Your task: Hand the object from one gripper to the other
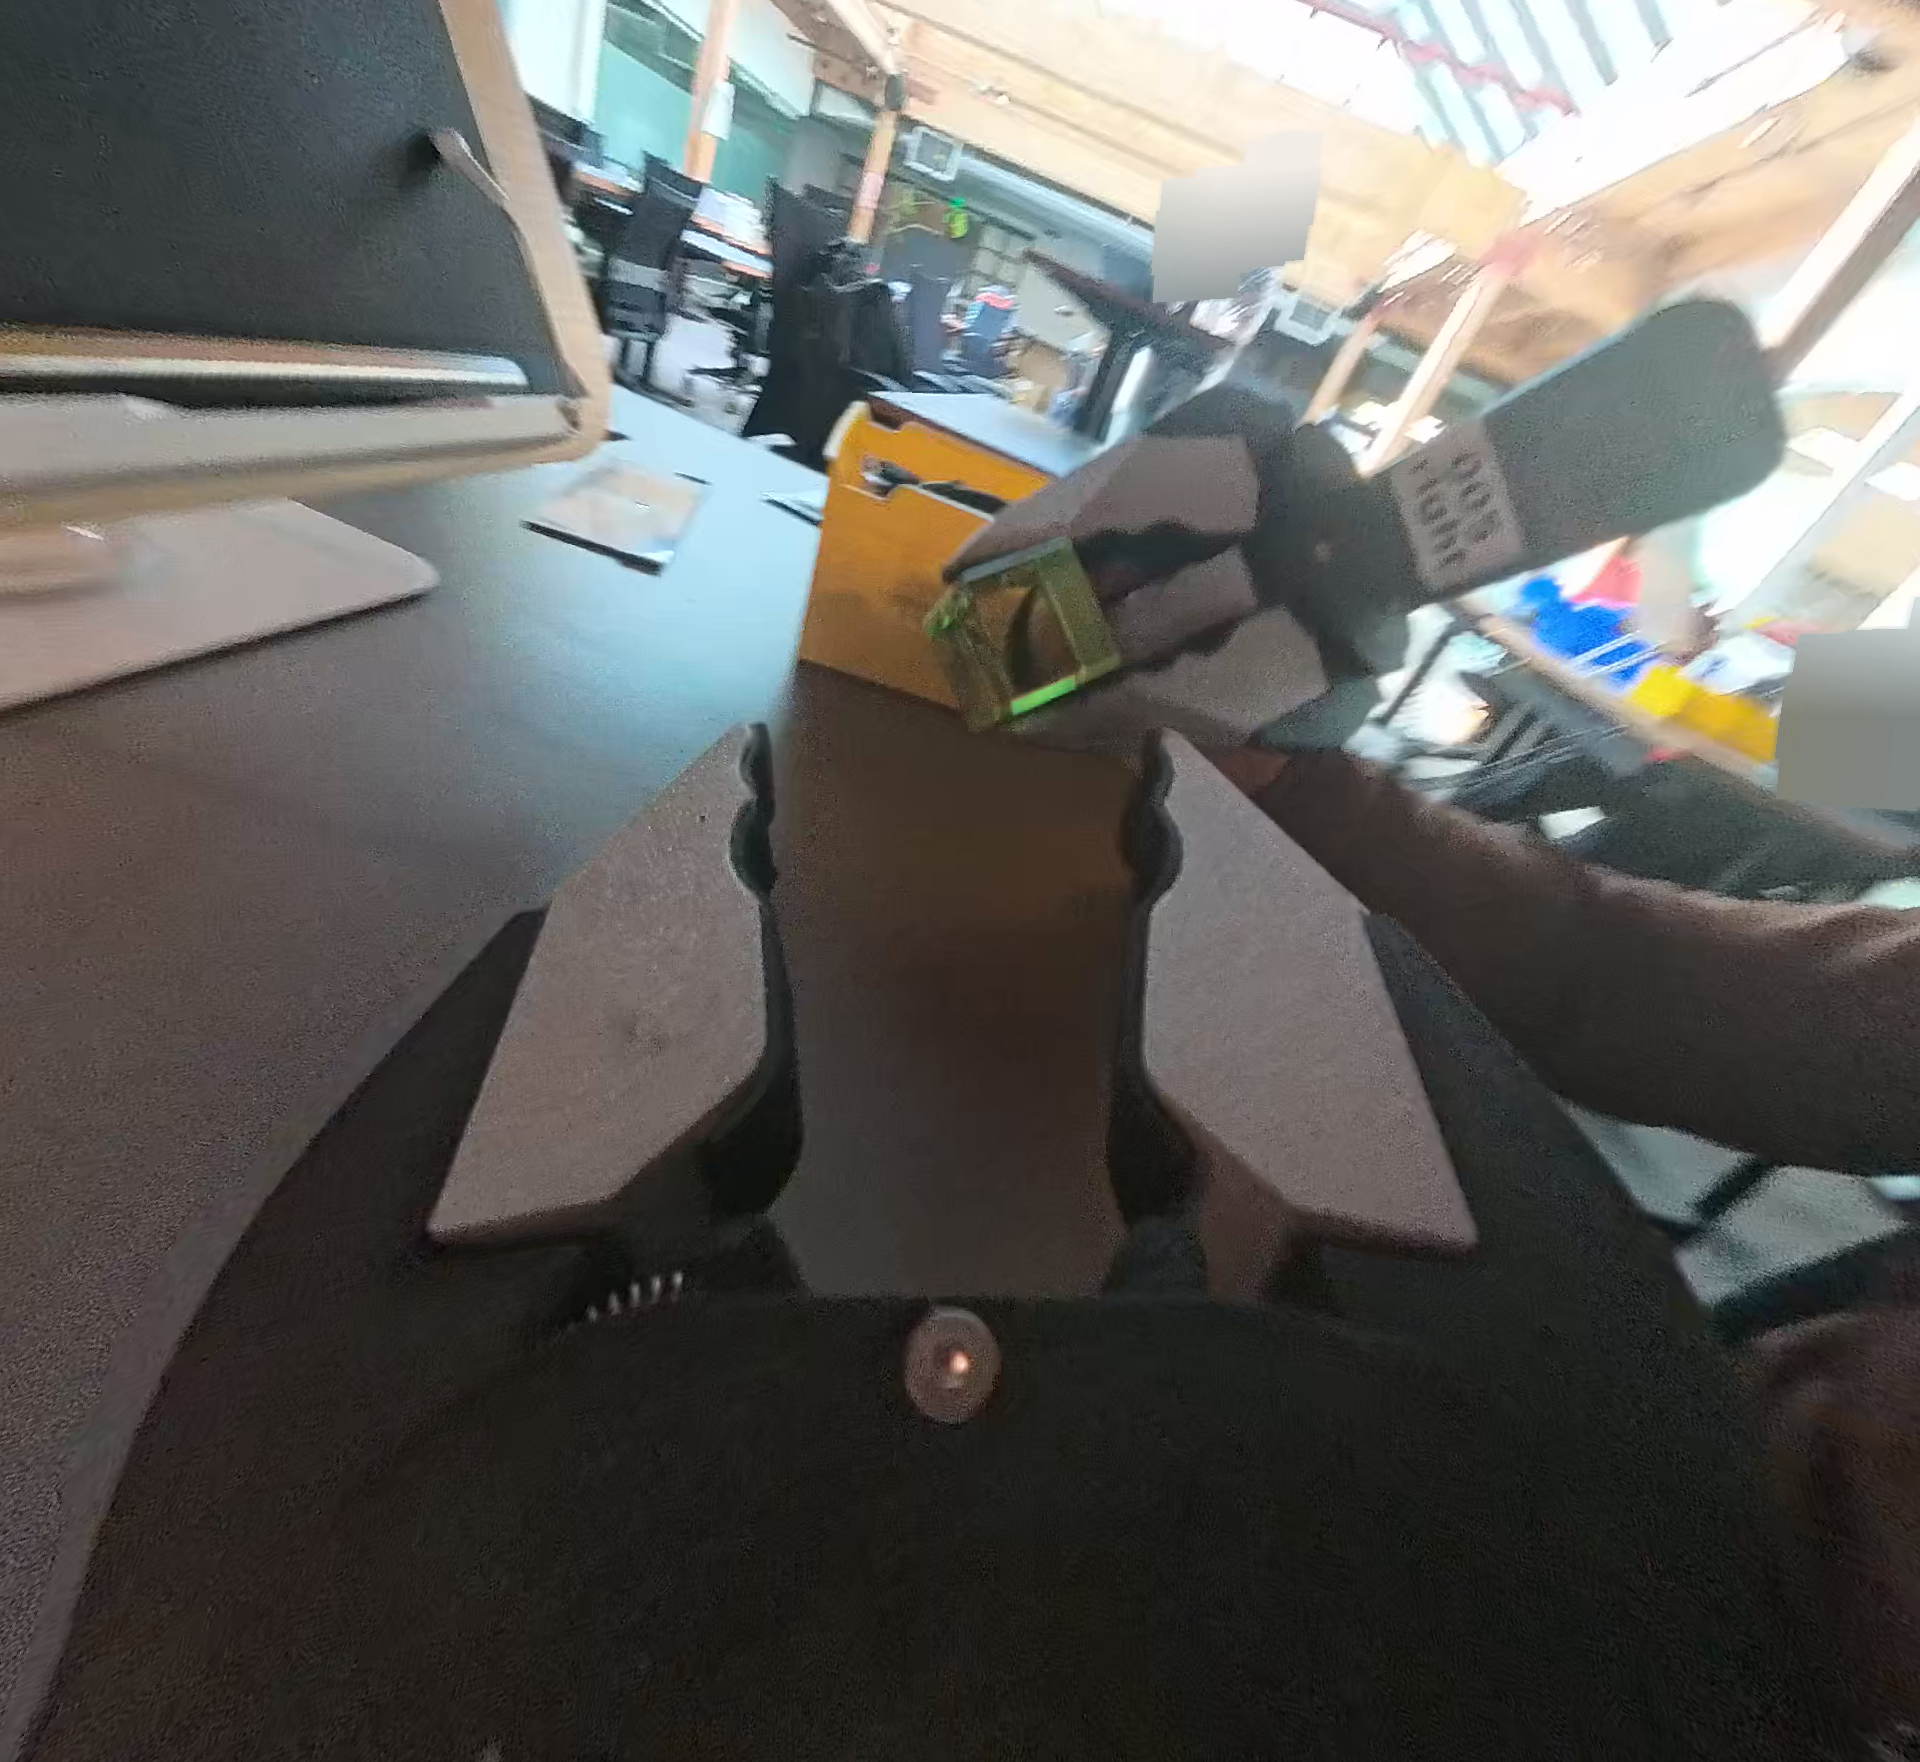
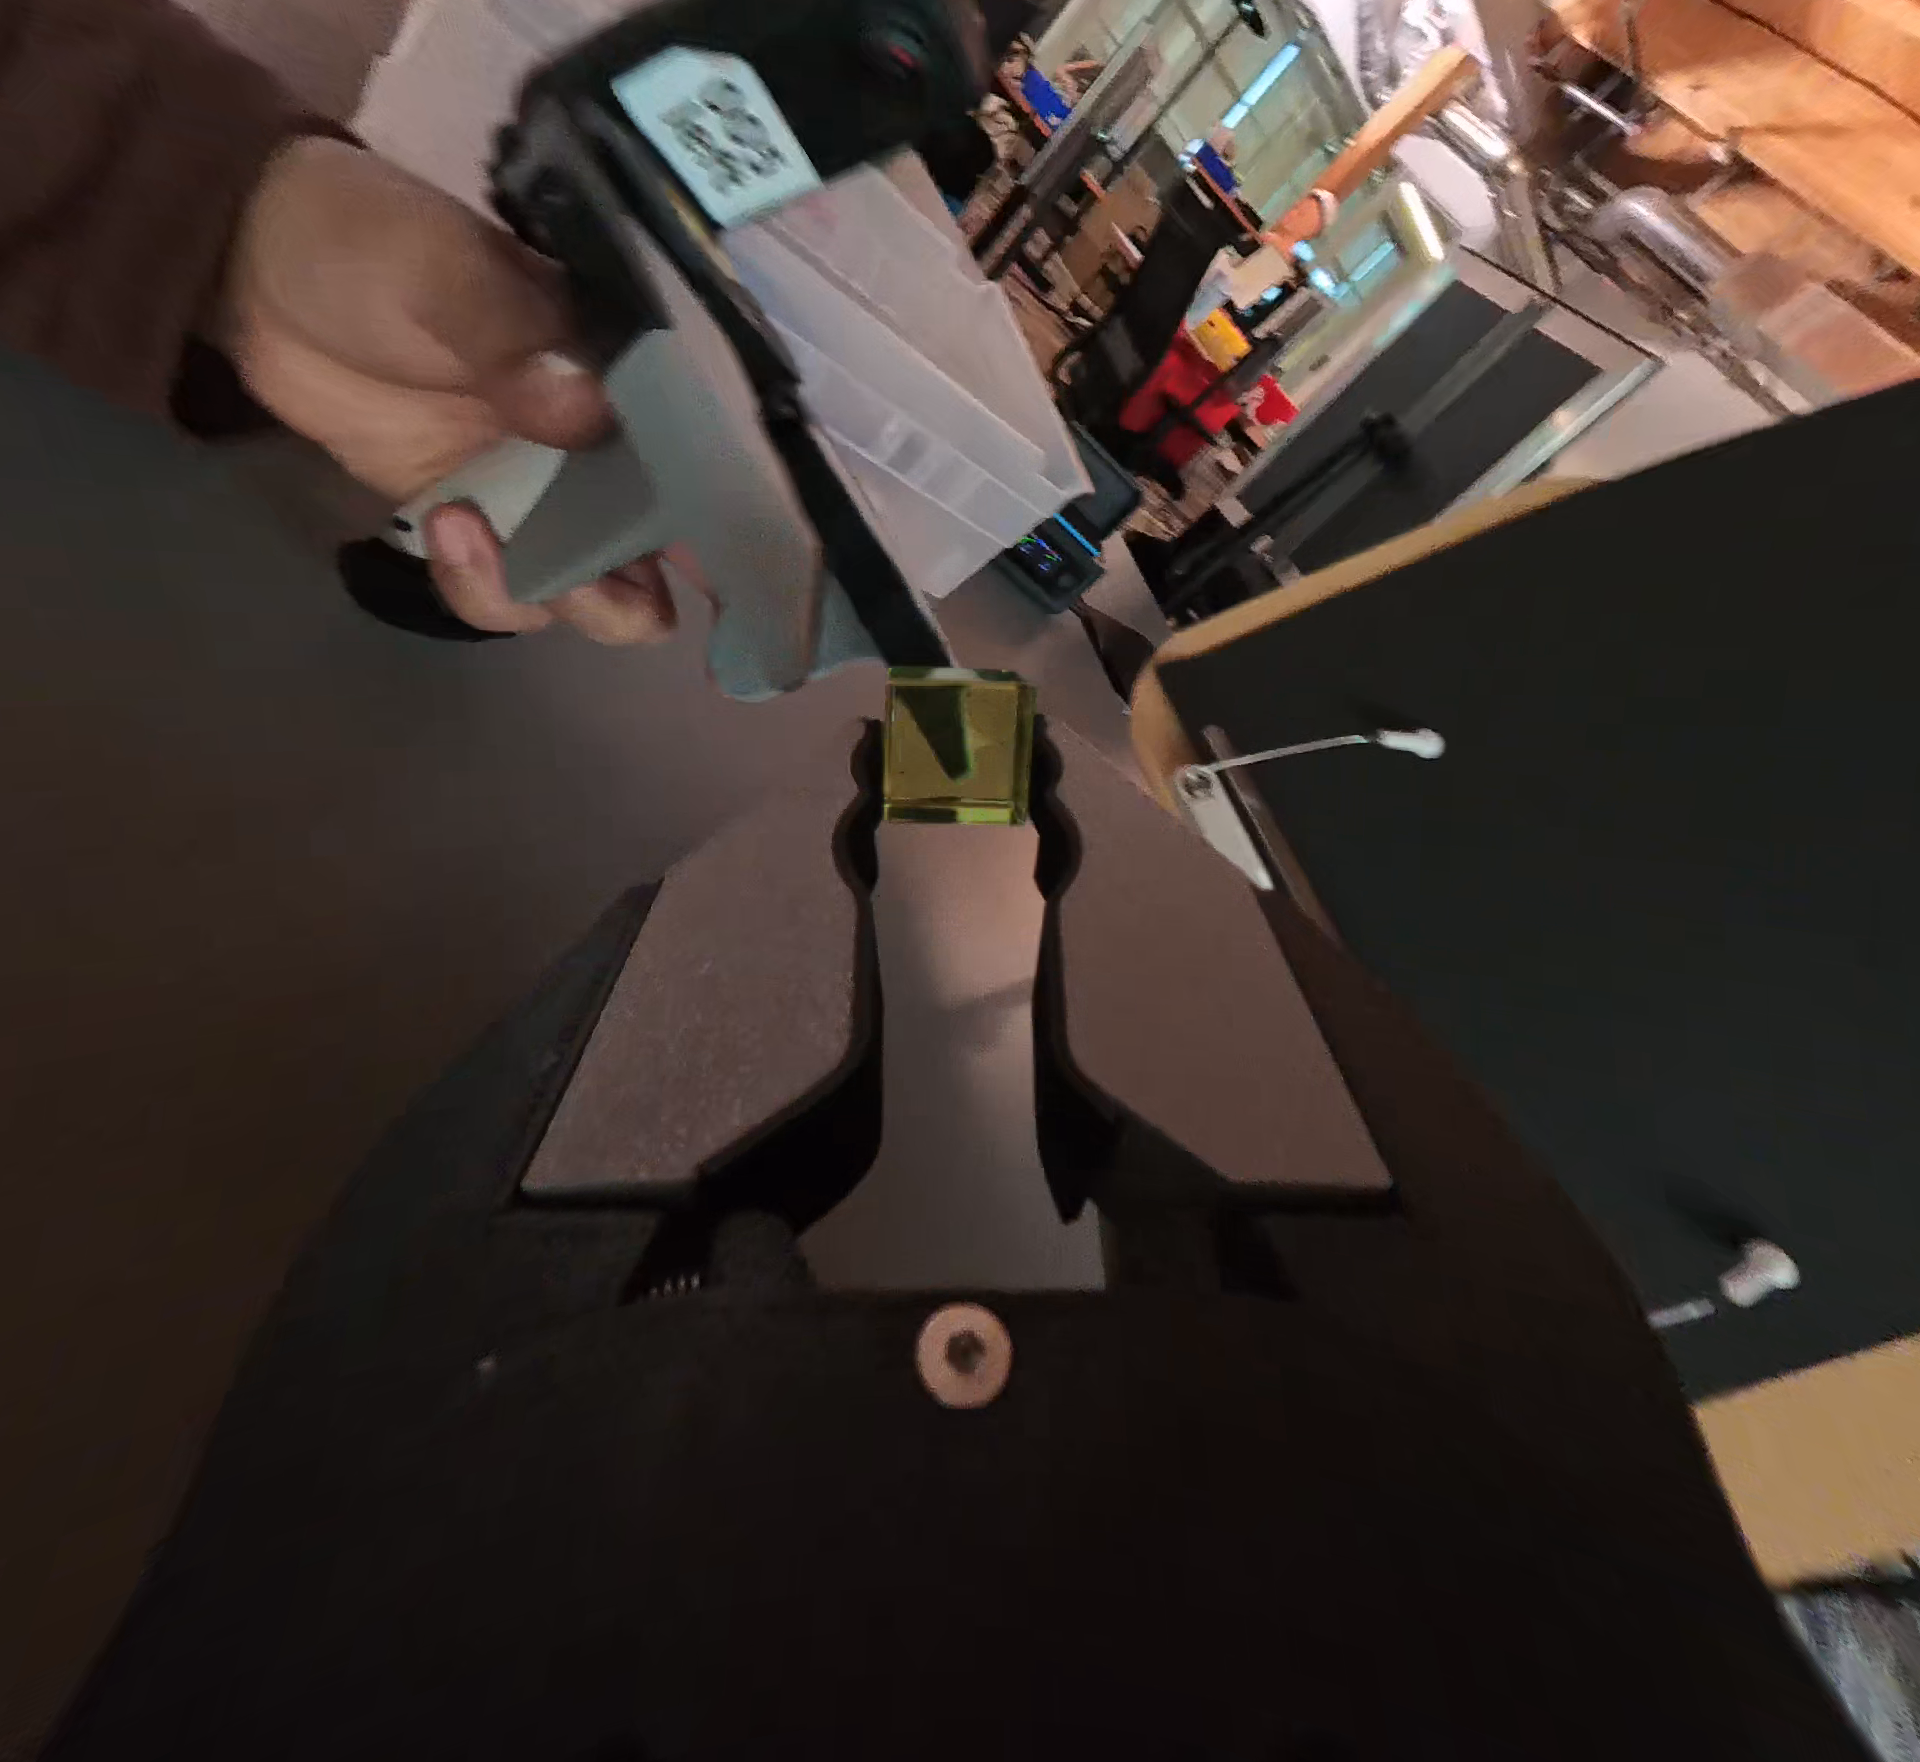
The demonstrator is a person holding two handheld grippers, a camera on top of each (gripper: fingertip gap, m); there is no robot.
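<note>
Right tongs (image 2: 956,756) clenched on translucent yellow-green cube (image 2: 958,748), cube pinched at fingertips, held above dark bench (image 1: 312,829). Left tongs (image 1: 951,756) released, jaws spread, empty, just beside cube, not touching. Yellow box (image 1: 883,569) behind.

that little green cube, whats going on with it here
A person holds a gripper in each hand above a dark table. The right gripper is shut on the translucent yellow-green cube, pinched at the tips of its fingers. The left gripper is open and empty, with the cube just beyond its fingertips, up and to the right. The handover has not happened yet.
</note>
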